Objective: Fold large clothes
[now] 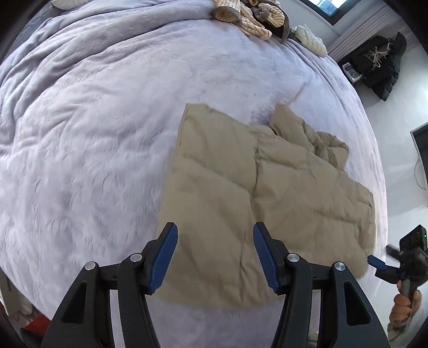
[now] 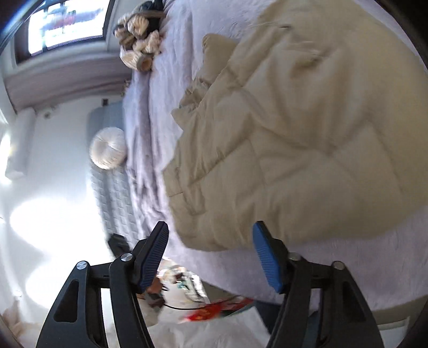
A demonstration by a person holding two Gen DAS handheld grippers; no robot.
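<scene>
while both tongs hang spread and empty, the left gripper (image 1: 215, 257) is over the near hem of the beige quilted puffer jacket (image 1: 267, 203), and the right gripper (image 2: 211, 253) is at its side edge. each should probably pinch a hem corner cleanly, clear of the lilac plush bedspread (image 1: 93, 133) beyond, and carry it evenly toward the far collar.

Bed with fuzzy lavender blanket (image 1: 107, 133), bright window (image 2: 67, 24), sunlit white floor (image 2: 53, 214), round cream pillow (image 2: 108, 151).

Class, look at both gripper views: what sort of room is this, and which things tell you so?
Most likely a bedroom. A lavender bedspread covers a wide bed, a beige puffer jacket lies on it, and dark coats hang by the window.
</scene>
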